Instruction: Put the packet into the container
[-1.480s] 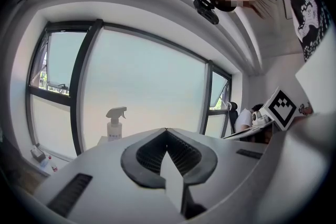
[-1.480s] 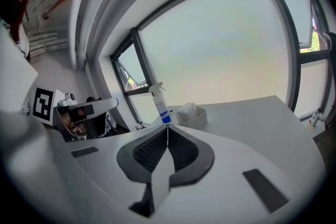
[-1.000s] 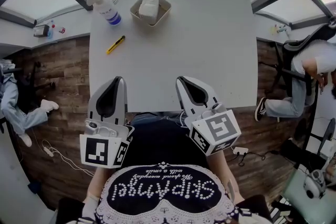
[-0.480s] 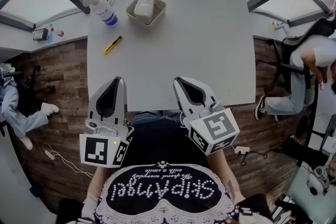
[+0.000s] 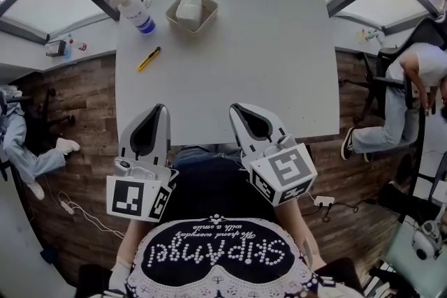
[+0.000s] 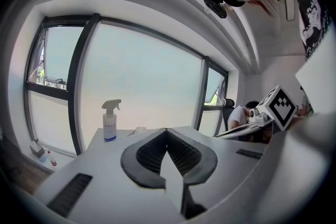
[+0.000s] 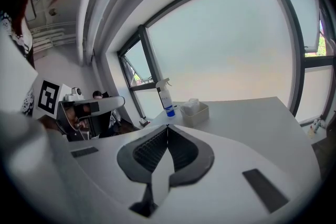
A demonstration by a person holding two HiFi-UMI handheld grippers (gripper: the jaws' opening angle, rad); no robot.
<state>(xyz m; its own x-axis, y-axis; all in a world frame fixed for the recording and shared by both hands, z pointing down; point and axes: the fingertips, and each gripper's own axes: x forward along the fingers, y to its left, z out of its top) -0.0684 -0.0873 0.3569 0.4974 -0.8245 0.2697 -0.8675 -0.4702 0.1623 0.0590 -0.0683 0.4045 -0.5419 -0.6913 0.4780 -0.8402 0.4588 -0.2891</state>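
A white packet (image 5: 188, 7) lies inside a beige square container (image 5: 204, 16) at the far side of the grey table (image 5: 265, 52). In the right gripper view the same container (image 7: 197, 114) stands with the packet (image 7: 191, 105) showing above its rim. My left gripper (image 5: 160, 108) is shut and empty at the table's near edge, far from the container. My right gripper (image 5: 235, 109) is beside it, also shut with nothing between its jaws. In the left gripper view the jaw tips (image 6: 166, 130) meet, and in the right gripper view the tips (image 7: 167, 126) touch too.
A spray bottle (image 5: 134, 5) with a blue label stands left of the container. A yellow box cutter (image 5: 149, 59) lies on the table's left part. A seated person (image 5: 408, 91) is off the right edge, and another person's legs (image 5: 24, 150) are at far left.
The view has shifted slightly, so the table and container sit a little higher in frame. Both grippers stay shut in the same place at the near edge.
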